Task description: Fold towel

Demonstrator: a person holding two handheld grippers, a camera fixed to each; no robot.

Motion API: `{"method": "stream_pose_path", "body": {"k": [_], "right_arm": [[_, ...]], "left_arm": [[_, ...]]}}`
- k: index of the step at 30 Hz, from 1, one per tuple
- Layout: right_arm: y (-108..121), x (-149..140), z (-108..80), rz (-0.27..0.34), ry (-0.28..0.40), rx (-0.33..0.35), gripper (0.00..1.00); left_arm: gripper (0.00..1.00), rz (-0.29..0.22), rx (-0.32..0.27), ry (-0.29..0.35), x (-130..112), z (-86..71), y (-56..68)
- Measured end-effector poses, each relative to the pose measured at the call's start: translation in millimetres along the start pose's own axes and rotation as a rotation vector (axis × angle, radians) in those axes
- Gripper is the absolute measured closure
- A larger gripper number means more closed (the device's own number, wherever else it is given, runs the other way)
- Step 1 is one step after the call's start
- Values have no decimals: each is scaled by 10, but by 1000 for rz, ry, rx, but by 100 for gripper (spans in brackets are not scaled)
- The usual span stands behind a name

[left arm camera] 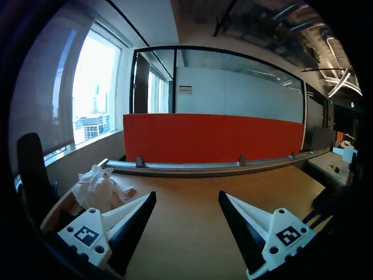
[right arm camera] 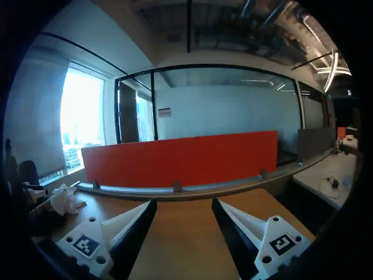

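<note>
At the lower edge of the left gripper view, the left claw [left arm camera: 187,193] is hovering over the wooden worktop [left arm camera: 186,242] with its two white fingers spread wide, pinching nothing, and bare wood is showing between them. The towel [left arm camera: 100,186], a crumpled white heap, is lying on the worktop at the lower left of the frame, just beyond the left-hand finger and apart from it. Behind the worktop a red partition [left arm camera: 210,137] is running across the middle of the frame, and a bright window [left arm camera: 93,98] is glowing at the upper left. In the right gripper view, the right claw [right arm camera: 183,200] is likewise pointing across the worktop [right arm camera: 184,242] with its fingers spread and nothing between them. Here the towel [right arm camera: 64,198] is sitting at the far left of the frame, well apart from the fingers, near the worktop's edge. The red partition [right arm camera: 186,161] is crossing the centre of the frame, the window [right arm camera: 79,121] is shining at the left, and a pale neighbouring desk [right arm camera: 331,179] is showing at the right.
</note>
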State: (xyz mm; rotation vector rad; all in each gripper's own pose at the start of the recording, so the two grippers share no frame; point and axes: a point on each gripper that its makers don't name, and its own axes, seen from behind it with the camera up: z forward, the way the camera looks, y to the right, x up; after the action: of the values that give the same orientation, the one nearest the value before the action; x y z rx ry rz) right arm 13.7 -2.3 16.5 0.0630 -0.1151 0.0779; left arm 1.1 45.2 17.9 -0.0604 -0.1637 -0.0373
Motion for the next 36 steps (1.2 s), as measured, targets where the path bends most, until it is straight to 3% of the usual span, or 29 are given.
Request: {"method": "stream_pose_path", "body": {"k": [5, 26, 36], "right_arm": [[-56, 44, 13, -5, 1, 2, 9], [-282, 5, -10, -45, -11, 5, 9], [-297, -55, -30, -22, -9, -3, 9]], "left_arm": [[0, -6, -1, 18, 33, -9, -15], [1, 101, 14, 87, 41, 20, 62], [0, 86, 27, 145, -201, 25, -12]]}}
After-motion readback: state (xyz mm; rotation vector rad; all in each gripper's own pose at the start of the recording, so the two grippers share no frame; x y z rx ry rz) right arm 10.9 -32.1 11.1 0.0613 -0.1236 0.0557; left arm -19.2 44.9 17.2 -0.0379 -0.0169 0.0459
